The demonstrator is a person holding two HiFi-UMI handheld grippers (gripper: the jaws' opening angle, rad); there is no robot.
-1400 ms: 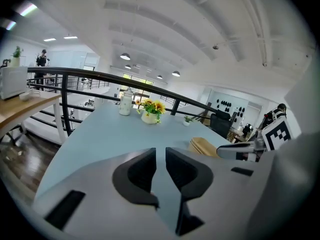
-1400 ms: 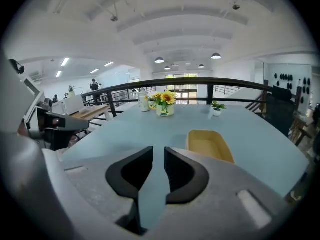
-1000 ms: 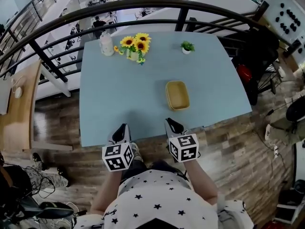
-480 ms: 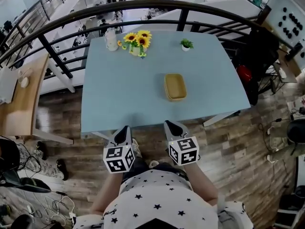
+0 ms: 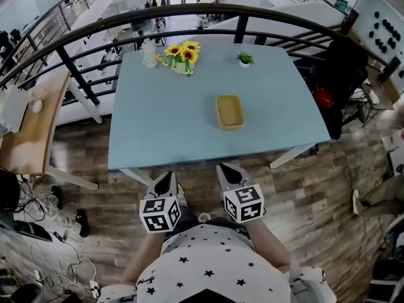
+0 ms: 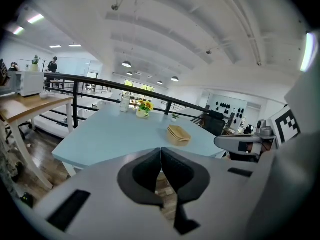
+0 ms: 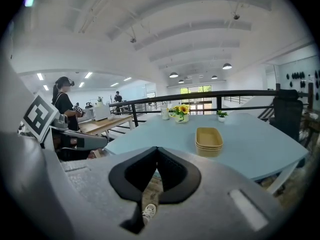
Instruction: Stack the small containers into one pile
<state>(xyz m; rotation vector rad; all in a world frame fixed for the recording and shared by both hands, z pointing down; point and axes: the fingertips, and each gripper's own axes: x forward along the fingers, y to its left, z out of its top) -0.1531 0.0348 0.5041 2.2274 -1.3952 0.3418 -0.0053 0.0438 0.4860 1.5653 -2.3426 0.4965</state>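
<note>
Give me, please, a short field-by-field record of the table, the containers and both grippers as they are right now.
Table: light blue table, black railing behind it
Containers: stack of yellow containers, nested in one pile, right of the table's middle
Far edge: sunflowers, small potted plant, white bottle
Left gripper: shut, empty, short of the near table edge
Right gripper: shut, empty, short of the near table edge
Loose containers: none in view

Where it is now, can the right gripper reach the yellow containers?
Probably not yet: the right gripper hangs shut over the floor, short of the table, and the yellow containers sit mid-table. Nothing blocks the way.
</note>
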